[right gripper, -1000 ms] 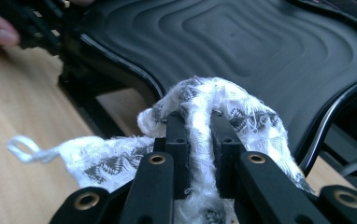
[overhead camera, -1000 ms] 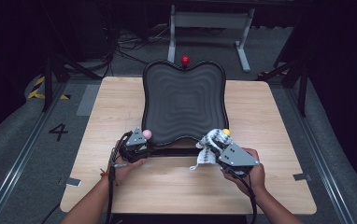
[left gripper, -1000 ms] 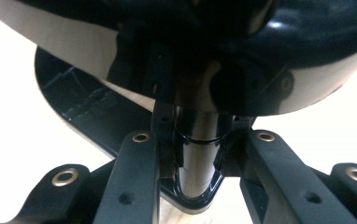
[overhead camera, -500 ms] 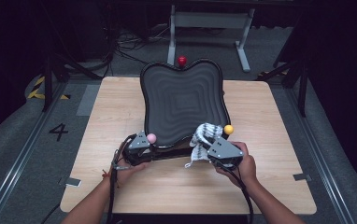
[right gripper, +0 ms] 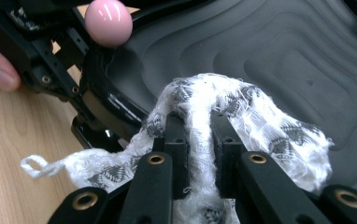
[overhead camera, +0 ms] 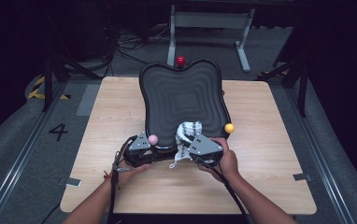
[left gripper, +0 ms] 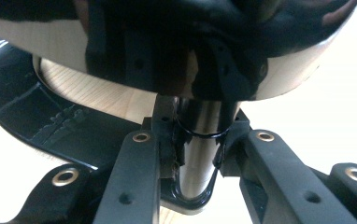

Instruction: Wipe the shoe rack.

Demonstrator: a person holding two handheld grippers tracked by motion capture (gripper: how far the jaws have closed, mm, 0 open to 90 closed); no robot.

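We see a black ridged tray (overhead camera: 186, 95) tilted up on the wooden tabletop (overhead camera: 270, 154), its far edge raised toward the upper middle of the high view. The left gripper (overhead camera: 149, 148) sits at the tray's near left corner, lower centre-left of the frame; in the left gripper view its jaws are drawn narrow and clamp the tray's glossy black rim (left gripper: 200, 154), which runs up between them. A pink ball (overhead camera: 153, 139) rides on top of that gripper.

The right gripper (overhead camera: 189, 140) lies just right of it, at the tray's near edge. In the right gripper view its jaws are nearly closed and pinch a white cloth with a grey leaf print (right gripper: 242, 112); the cloth bunches over the tray's ridged surface and trails a frayed end down onto the tabletop at lower left of that frame. A yellow ball (overhead camera: 229, 128) shows to the right of this gripper, and a red ball (overhead camera: 180, 60) sits beyond the tray's far edge.

The only writing we can read is a dark numeral "4" (overhead camera: 58, 131) on the grey floor (overhead camera: 22, 140), left of the tabletop. Yellow and black hazard tape (overhead camera: 39, 91) lies farther up on the left.
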